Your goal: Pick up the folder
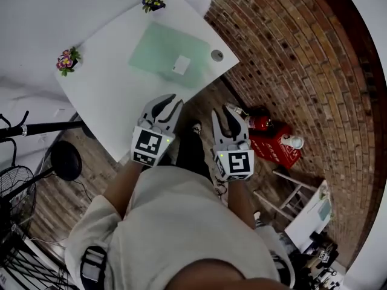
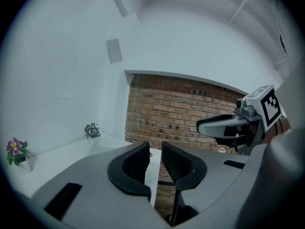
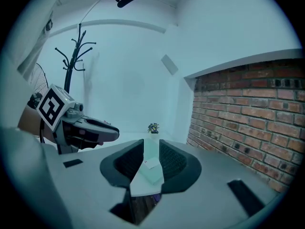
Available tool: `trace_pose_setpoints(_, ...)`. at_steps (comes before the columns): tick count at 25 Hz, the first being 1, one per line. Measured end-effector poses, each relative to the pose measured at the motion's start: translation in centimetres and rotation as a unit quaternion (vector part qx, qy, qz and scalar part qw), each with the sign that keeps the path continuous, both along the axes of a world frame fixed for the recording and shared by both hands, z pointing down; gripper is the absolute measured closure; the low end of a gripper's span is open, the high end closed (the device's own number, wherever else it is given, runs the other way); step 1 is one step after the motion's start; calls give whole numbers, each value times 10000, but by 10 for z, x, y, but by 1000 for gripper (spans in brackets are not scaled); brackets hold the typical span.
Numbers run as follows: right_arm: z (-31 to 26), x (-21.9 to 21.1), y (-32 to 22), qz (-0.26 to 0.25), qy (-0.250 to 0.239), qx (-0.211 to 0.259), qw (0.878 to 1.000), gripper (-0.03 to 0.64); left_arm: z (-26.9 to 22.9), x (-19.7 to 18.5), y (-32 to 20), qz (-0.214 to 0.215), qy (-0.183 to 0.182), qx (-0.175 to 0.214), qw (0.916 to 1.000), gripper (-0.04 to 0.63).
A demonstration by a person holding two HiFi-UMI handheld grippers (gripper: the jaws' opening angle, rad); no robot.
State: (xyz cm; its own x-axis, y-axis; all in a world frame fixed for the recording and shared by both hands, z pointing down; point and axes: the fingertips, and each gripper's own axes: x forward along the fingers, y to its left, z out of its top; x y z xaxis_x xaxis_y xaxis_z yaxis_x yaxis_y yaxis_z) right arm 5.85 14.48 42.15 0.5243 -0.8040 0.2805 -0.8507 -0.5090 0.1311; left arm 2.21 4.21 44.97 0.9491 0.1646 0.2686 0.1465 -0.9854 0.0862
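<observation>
White table (image 1: 103,95) ahead, folder (image 1: 163,50) crosswise on it.
My left gripper (image 1: 164,103) sits nearer than my right gripper (image 1: 222,115); both barely parted, empty.

My left gripper (image 1: 171,103), my right gripper (image 1: 224,116): shells looked grey plastic, matt, smooth. Pads (image 2: 132,162) were black, ribbed, rubbery-looking. Folder (image 1: 169,54) looked pale green translucent plastic, smooth, faint sheen. White label (image 1: 181,64) on it looked like paper. Table (image 1: 109,92) top was white, smooth, matt. Wall (image 1: 290,59) was bare red brick, rough, mortar lines recessed. Floor (image 1: 51,198) looked like dark wood planks, dull finish. Red canister (image 1: 259,123) looked glossy. My shirt (image 1: 181,222) was pale cloth, matt.
</observation>
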Motion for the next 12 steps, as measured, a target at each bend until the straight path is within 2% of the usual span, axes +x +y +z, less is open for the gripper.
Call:
trace_pose_setpoints(6,0,50,-20,-525,-115,268,9982,514,-7,35,-15,-608,10,208,9979,514)
trace_pose_setpoints(12,0,104,-24,-961,-225,353,9945,512,-8,87,-7,-936,-75,276,9952,514)
